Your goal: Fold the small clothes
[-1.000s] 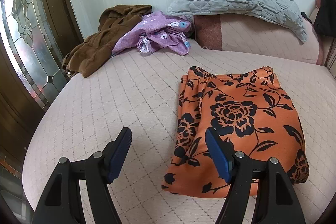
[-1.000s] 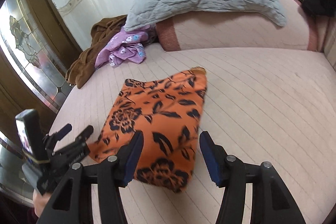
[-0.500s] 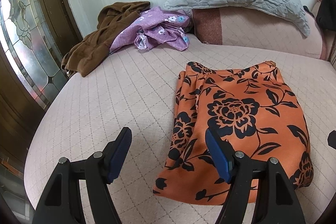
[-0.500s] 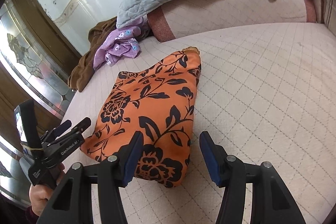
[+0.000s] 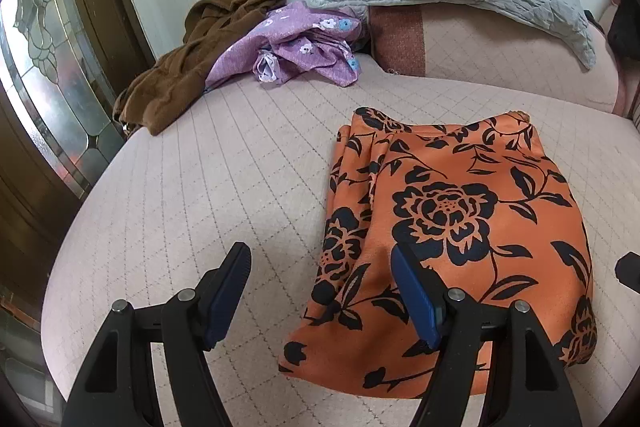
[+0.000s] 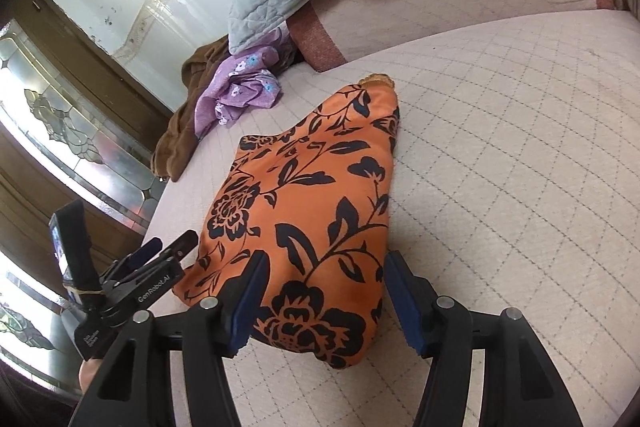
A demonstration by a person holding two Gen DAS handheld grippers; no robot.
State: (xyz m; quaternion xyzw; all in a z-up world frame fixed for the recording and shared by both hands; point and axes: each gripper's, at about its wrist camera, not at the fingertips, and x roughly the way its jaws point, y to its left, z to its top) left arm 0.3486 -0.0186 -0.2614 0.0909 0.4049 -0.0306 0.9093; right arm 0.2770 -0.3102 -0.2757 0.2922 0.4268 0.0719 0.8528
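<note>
Folded orange floral garment point(image 5: 460, 227) lying flat on quilted bed point(image 5: 200, 187). Left gripper point(image 5: 320, 291) hovering wide, empty, at its near-left corner; right gripper point(image 6: 324, 299) jaws just widening, straddling near-right corner.

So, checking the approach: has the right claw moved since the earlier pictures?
Yes. The right claw has come down toward the orange garment's near corner, which now looms larger between its open jaws.
</note>
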